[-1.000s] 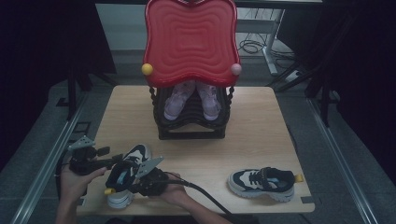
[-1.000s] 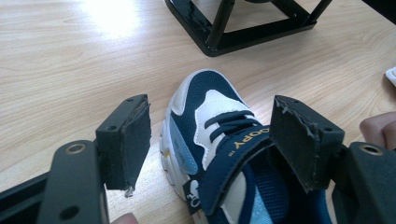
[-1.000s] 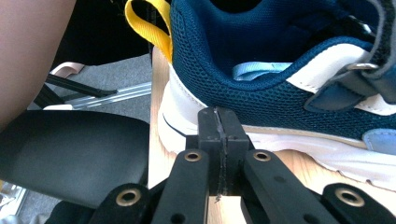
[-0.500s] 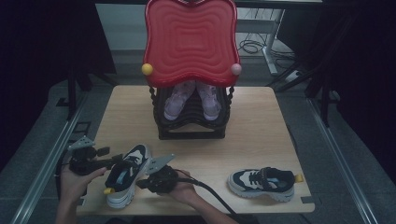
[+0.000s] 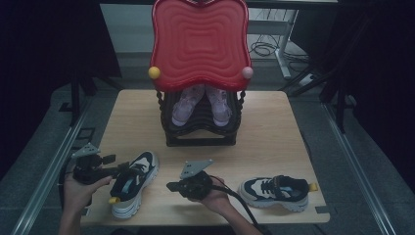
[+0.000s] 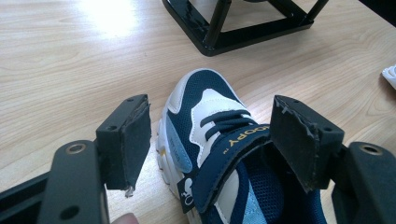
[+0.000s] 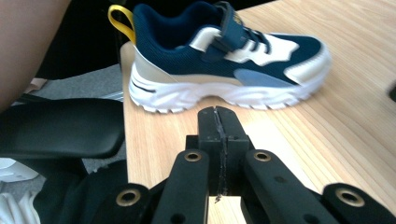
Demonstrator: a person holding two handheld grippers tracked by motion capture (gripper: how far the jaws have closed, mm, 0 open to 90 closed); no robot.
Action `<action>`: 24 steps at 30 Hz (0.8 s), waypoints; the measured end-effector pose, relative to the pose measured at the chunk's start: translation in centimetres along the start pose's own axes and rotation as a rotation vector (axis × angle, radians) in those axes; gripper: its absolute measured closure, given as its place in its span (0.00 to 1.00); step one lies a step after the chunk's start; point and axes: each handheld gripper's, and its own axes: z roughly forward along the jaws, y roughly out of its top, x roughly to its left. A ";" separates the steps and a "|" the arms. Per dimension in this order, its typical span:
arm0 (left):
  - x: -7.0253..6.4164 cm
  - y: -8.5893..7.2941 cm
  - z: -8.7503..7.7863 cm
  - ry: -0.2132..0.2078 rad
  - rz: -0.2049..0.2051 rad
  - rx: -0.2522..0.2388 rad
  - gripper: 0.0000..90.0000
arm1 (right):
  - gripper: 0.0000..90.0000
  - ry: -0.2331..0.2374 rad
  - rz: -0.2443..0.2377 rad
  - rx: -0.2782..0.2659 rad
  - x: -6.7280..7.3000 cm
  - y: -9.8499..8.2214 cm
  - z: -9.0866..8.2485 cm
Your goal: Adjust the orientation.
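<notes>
Lab-style recording bay: wooden table, dark curtains, floor cables, metal rails.

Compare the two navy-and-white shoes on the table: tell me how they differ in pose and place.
The left shoe lies near the table's front left corner, toe pointing away toward the black rack; the right shoe lies near the front right corner, turned sideways with its toe to the left. The left shoe sits between the open jaws of the left gripper; the right shoe lies apart from both grippers. Both stand upright on their soles and have a yellow heel loop.
</notes>
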 end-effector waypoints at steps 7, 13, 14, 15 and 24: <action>-0.1 0.0 0.1 0.000 0.001 0.002 0.33 | 1.00 -0.050 0.039 -0.015 -0.6 -1.5 -2.8; -0.1 0.0 0.0 0.003 0.001 0.000 0.33 | 1.00 -0.095 0.058 -0.018 -1.2 -2.7 -4.8; -0.1 0.0 -0.1 0.003 0.001 0.001 0.33 | 1.00 -0.100 0.062 -0.022 -1.3 -2.8 -5.1; -0.1 0.0 -0.1 0.002 0.001 0.000 0.33 | 1.00 -0.105 0.066 -0.025 -1.4 -3.0 -5.3; -0.2 -0.1 -0.1 -0.001 0.006 -0.001 0.33 | 1.00 -0.176 0.095 -0.010 -1.7 -5.1 -8.1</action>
